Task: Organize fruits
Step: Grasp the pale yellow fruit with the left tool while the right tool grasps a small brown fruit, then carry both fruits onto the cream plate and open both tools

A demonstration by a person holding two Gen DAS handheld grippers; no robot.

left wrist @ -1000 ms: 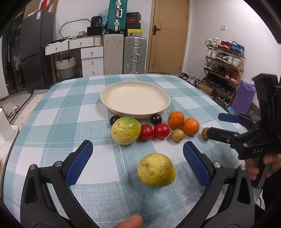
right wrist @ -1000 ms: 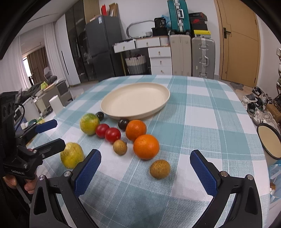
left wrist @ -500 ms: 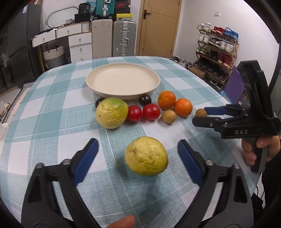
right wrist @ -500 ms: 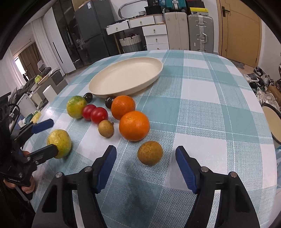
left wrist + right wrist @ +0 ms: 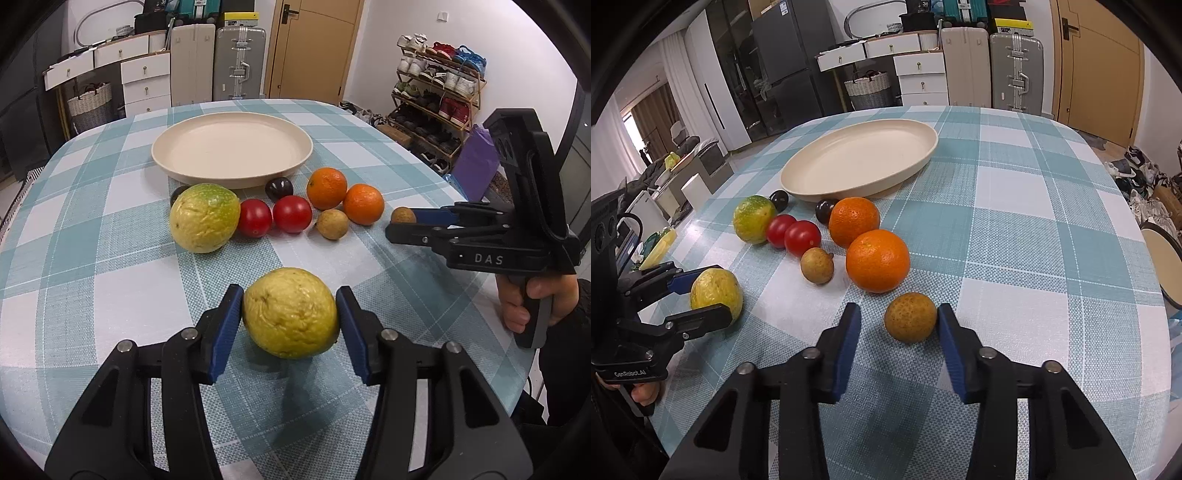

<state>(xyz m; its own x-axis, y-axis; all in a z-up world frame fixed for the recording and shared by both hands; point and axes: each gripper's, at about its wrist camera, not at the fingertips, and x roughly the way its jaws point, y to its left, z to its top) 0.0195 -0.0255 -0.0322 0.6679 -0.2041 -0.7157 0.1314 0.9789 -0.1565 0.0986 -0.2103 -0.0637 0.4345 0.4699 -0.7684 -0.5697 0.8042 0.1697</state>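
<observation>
Left wrist view: left gripper (image 5: 290, 317) jaws clamp yellow fruit (image 5: 291, 312)

Checked table (image 5: 92, 229) — cream plate (image 5: 232, 147), oranges (image 5: 327, 187), tomatoes (image 5: 291, 213), guavas (image 5: 204, 218).

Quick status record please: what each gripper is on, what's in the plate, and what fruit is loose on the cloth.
left gripper: jaws closed against both sides of the yellow guava, which sits on the table
right gripper: jaws around the small brown fruit; one pad touches it, a gap remains on the other side
plate: no fruit in it
loose fruit: green-yellow guava, two tomatoes, two oranges, two dark plums, another small brown fruit
table: checked blue and white cloth
</observation>
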